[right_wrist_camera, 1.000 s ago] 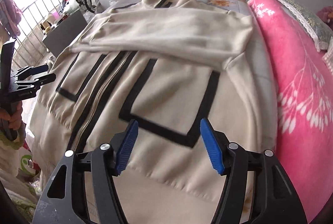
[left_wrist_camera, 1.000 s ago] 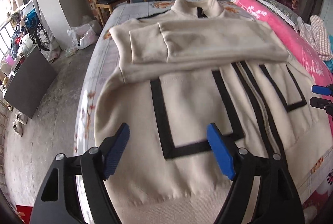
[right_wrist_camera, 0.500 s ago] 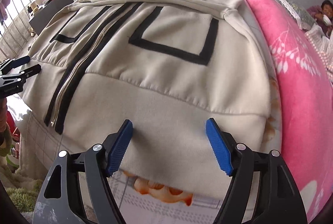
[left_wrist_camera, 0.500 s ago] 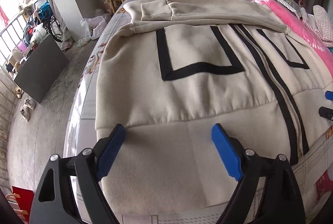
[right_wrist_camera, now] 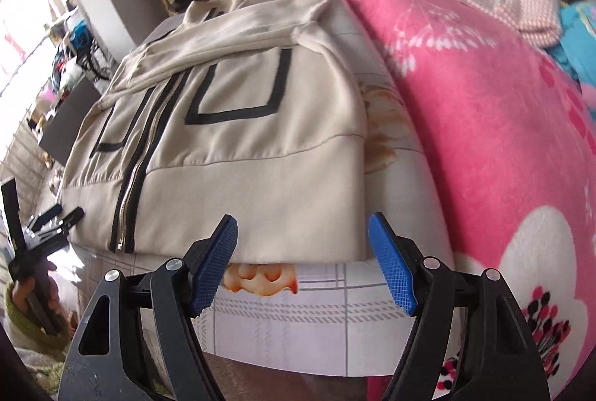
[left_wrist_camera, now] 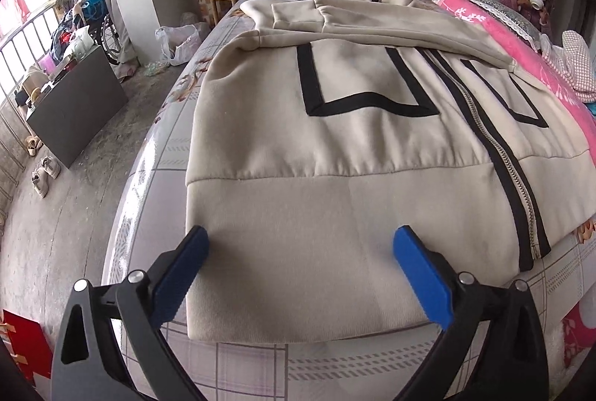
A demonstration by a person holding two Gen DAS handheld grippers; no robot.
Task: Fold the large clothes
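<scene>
Cream jacket [left_wrist_camera: 335, 147] on bed [left_wrist_camera: 156, 155], sleeves seemingly folded

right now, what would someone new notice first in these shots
The big cream jacket with black rectangles and a zip, spread flat along the bed with its sleeves folded across the chest. Close up, the left gripper and right gripper, both open with blue pads, sit at the two near corners of its hem. To the right lies a bright pink floral blanket.
</scene>
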